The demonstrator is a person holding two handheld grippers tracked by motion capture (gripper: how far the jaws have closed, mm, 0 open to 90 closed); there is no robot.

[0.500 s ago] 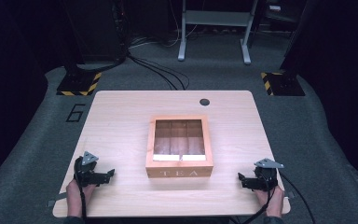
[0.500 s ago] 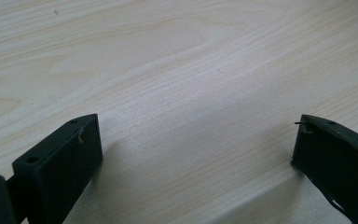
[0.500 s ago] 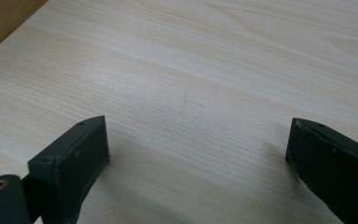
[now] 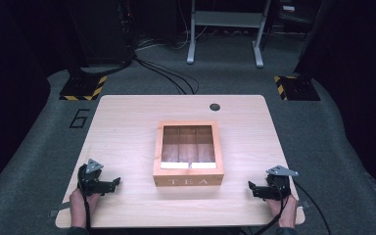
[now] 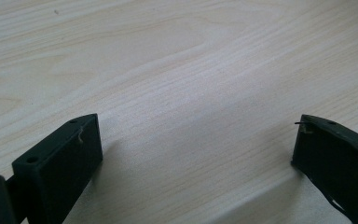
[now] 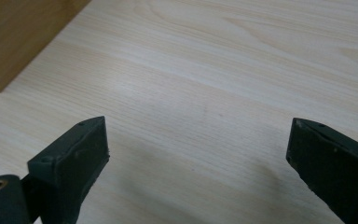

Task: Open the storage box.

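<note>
Tea box (image 4: 188, 155) whole at high view's centre, a mere corner upper left beyond right gripper (image 6: 198, 154); both grippers released, left gripper (image 5: 198, 149) over bare table (image 5: 177, 60).

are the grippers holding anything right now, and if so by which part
Nothing is held. The left gripper and the right gripper both have open jaws over bare table, apart from the tea box.

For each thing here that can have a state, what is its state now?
Tea box: lid shut, upright, at the table's middle.
Left gripper: open, holding nothing, near the table surface.
Right gripper: open, holding nothing, apart from the box.
</note>
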